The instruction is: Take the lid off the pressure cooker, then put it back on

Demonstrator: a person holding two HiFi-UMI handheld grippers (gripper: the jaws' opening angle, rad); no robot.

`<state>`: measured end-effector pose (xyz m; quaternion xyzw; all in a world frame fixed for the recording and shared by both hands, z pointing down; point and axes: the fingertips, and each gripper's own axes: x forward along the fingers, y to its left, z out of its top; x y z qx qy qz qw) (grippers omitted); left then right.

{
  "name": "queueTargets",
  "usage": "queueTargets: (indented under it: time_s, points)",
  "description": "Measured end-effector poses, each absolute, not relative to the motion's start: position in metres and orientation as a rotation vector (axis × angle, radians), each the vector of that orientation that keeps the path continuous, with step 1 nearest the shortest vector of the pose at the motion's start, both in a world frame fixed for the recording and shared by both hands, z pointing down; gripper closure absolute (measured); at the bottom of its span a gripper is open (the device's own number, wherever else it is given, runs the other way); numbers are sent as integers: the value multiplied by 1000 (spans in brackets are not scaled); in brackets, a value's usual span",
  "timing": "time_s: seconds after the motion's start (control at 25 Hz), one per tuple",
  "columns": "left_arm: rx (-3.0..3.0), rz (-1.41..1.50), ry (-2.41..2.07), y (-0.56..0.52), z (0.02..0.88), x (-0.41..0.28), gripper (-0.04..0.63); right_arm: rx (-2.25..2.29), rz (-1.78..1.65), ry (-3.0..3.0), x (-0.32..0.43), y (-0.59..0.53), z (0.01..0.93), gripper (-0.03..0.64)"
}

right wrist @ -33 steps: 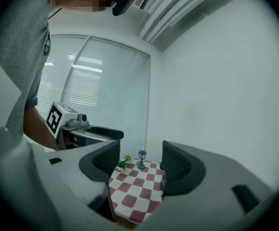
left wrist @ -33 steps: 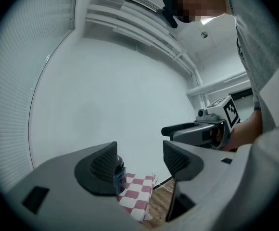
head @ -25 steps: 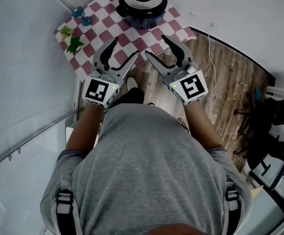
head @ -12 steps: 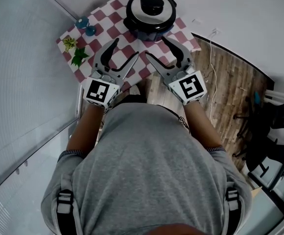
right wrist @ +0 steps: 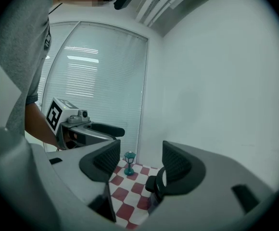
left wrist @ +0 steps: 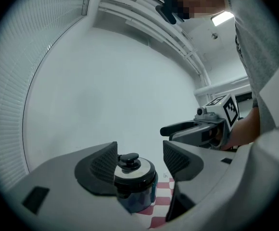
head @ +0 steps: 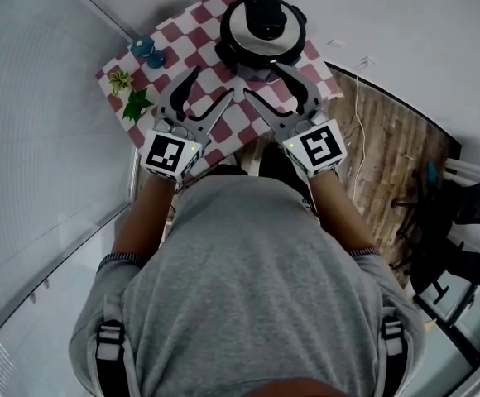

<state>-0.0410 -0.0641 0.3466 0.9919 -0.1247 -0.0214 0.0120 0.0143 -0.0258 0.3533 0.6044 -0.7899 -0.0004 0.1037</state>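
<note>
Pressure cooker [head: 263, 35], lid [head: 261, 19] on, far edge of tabletop [head: 186, 30]. My L gripper [head: 213, 83] & R gripper [head: 264, 81]: jaws open, empty, now nearer cooker than a sec ago; lid-off not begun.

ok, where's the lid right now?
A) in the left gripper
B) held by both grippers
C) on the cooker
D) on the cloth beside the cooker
C: the lid sits on the cooker; the left gripper and right gripper are open and hold nothing.
</note>
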Motion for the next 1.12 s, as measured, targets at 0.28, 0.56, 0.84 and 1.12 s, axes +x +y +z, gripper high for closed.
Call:
queueTargets:
  time_s: [0.28,0.56,0.84,1.12]
  points:
    - [3069,-39,-505,-90,353,-19,282,1693,-3,-2408,36,-56,359,337]
    - [3041,10,-628,-111,357,22,282,1518,1,-2475,78,-84,372,337]
    - [3018,92,-730,-130,365,62,282,1429,-23,-2553,121,-116,364,336]
    - [3039,220,-749,-144,379,101,282,1266,-10,-2566,156,-131,379,327]
